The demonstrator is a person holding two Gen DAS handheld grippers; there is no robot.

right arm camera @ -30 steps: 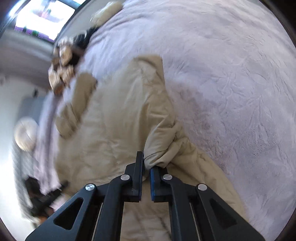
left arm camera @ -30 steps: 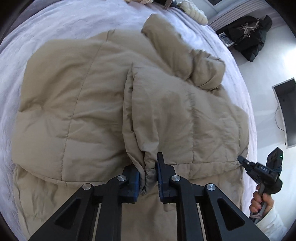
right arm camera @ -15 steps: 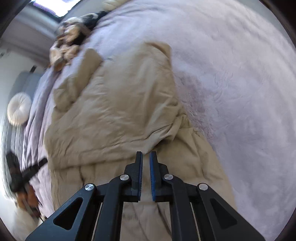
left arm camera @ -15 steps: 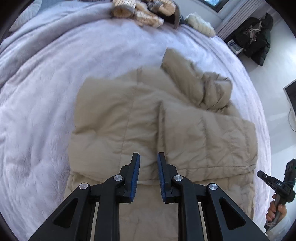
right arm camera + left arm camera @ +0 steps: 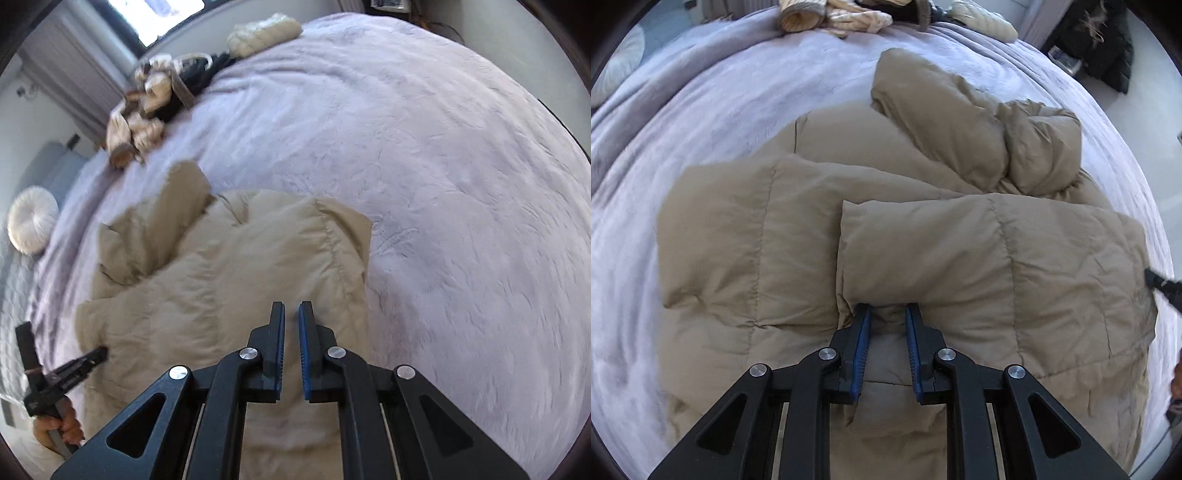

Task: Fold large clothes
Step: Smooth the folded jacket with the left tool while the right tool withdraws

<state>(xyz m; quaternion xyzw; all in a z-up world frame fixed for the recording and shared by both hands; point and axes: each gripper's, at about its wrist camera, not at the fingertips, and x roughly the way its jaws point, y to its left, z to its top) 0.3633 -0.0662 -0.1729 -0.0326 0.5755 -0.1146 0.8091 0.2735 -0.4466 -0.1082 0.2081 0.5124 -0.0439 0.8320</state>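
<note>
A large tan puffer jacket (image 5: 923,258) lies partly folded on the lilac bed cover (image 5: 701,110), with its sleeve and hood bunched at the far right. My left gripper (image 5: 886,314) is open, its tips at the near edge of the folded-over panel with a bulge of fabric between the jaws. In the right wrist view the same jacket (image 5: 221,288) lies below my right gripper (image 5: 291,310), which is slightly open, empty and above the jacket's right edge. The left gripper (image 5: 92,356) shows there at the lower left, held in a hand.
A heap of beige and dark clothes (image 5: 849,14) lies at the far edge of the bed, also in the right wrist view (image 5: 159,96). A round white cushion (image 5: 33,225) sits at the left. A black coat (image 5: 1104,40) lies on the floor beyond the bed.
Both grippers let go of the jacket and opened. The left one drew back, then came in again to the folded panel's edge. The right one lifted off the jacket.
</note>
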